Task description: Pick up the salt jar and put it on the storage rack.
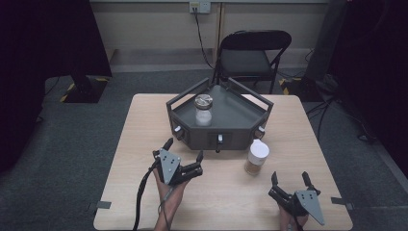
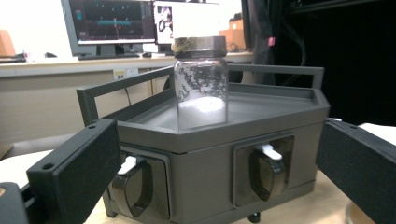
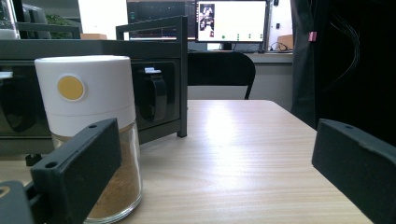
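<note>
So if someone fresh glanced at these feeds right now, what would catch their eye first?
Probably the dark grey angular tray at the table's far middle, with a clear metal-lidded jar standing upright inside it. Next, the white-capped spice jar of brown powder, on the bare wood just in front of the tray's right corner. The left gripper and right gripper both sit open and empty near the table's front.

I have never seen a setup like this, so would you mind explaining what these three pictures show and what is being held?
A person sits at a wooden table holding a two-jaw tool in each hand: the left gripper and the right gripper. One picture looks down from above; the other two come from cameras riding on each gripper. On the table stands a dark tray stand carrying a clear jar with a metal lid. Beside it stands a white-capped spice jar. Both grippers are open and hold nothing.
</note>
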The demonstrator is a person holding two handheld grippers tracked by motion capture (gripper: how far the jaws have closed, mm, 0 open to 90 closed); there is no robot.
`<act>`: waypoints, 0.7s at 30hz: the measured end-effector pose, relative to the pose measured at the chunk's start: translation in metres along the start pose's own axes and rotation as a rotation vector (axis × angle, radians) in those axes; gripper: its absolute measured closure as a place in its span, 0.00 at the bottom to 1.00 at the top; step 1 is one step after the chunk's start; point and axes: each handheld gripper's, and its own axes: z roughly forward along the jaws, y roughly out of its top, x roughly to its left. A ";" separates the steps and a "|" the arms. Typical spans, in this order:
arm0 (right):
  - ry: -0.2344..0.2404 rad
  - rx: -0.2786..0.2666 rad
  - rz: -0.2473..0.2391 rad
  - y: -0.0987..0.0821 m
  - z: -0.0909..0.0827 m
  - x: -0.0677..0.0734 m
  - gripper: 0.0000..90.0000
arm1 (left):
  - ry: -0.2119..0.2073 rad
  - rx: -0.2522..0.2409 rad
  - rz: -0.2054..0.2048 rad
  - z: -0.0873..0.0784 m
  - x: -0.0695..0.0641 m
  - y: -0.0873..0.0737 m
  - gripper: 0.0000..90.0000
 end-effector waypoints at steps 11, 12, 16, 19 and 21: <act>-0.002 -0.001 0.000 0.000 0.000 0.000 0.00 | 0.078 -0.044 0.010 -0.031 -0.013 -0.035 0.00; -0.002 -0.001 -0.001 0.000 0.000 0.000 0.00 | 0.069 -0.034 0.003 -0.032 -0.011 -0.037 0.00; -0.004 -0.002 -0.001 0.000 0.000 0.001 0.00 | 0.085 -0.015 -0.036 -0.035 -0.012 -0.050 0.00; -0.004 -0.002 -0.002 0.000 0.000 0.001 0.00 | 0.098 -0.029 -0.056 -0.035 -0.013 -0.060 0.00; -0.005 -0.002 -0.001 0.000 0.000 0.001 0.00 | 0.116 -0.035 -0.066 -0.036 -0.014 -0.065 0.00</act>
